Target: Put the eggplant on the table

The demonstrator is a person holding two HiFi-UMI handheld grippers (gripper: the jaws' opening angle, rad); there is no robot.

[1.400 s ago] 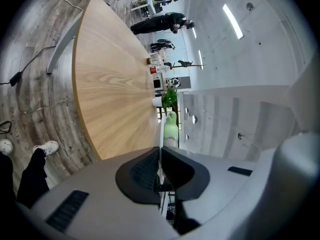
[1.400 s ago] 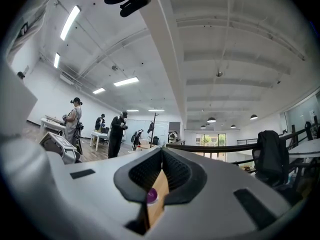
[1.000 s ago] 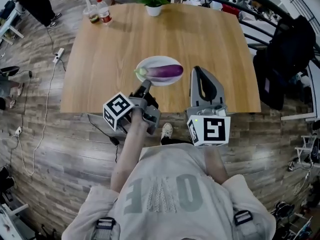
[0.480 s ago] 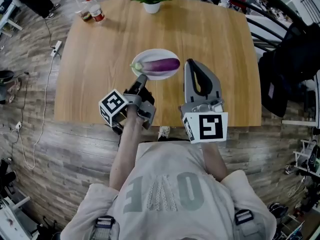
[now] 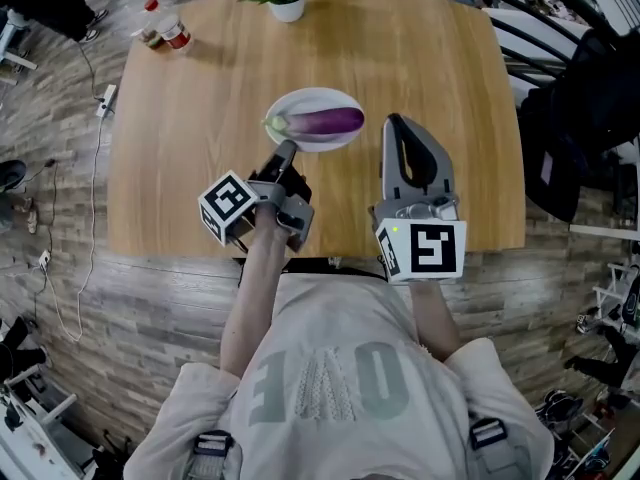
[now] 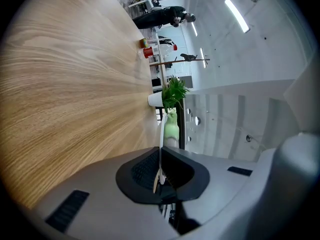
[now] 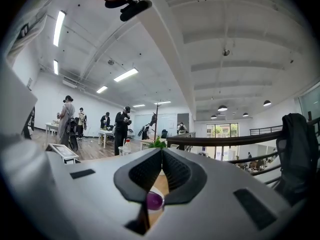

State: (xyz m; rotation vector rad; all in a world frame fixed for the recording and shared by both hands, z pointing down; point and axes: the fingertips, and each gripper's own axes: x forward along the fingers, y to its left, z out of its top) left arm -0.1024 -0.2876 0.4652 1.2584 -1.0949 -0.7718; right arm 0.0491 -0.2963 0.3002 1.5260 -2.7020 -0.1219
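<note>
A purple eggplant (image 5: 325, 122) with a green stem lies on a white plate (image 5: 300, 101) in the middle of the wooden table (image 5: 430, 58). My left gripper (image 5: 286, 151) is shut and empty, its tips just at the plate's near left rim. In the left gripper view the shut left gripper (image 6: 160, 151) points at the green stem of the eggplant (image 6: 171, 128). My right gripper (image 5: 393, 123) is shut and empty, to the right of the plate. In the right gripper view a bit of the purple eggplant (image 7: 154, 200) shows below the tips of the shut right gripper (image 7: 161, 151).
A potted plant (image 5: 285, 8) stands at the table's far edge and bottles (image 5: 165, 30) at its far left corner. A dark jacket (image 5: 590, 98) hangs to the right of the table. Cables lie on the wooden floor at the left. Several people stand far off.
Both grippers have moved forward from the table's near edge to over the tabletop, beside the plate. The eggplant still lies on the plate.
</note>
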